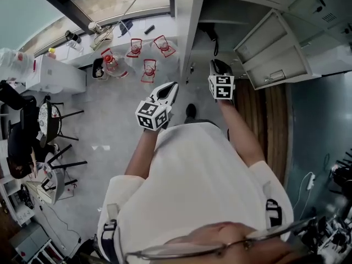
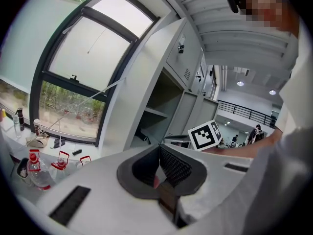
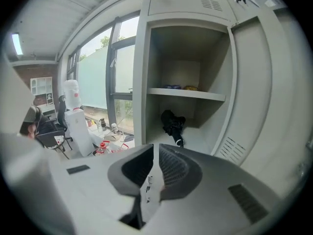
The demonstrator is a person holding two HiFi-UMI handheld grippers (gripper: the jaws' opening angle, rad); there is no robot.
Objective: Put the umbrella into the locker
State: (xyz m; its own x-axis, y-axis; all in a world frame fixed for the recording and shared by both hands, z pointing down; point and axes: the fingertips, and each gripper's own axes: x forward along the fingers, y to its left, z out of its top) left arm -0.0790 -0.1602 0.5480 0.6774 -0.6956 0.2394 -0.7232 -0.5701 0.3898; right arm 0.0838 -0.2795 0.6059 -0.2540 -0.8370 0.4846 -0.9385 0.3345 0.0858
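- Right gripper (image 3: 154, 150): jaws all but together with only a thin slit between them, nothing held, low in the centre of its own view.
- Left gripper (image 2: 159, 150): jaws closed and empty.
- Umbrella (image 3: 172, 123): black and folded, lying in the locker (image 3: 141, 82) under the shelf (image 3: 188, 93), mid-frame in the right gripper view, apart from both grippers.
- Locker door (image 3: 254, 97): open, at the right.
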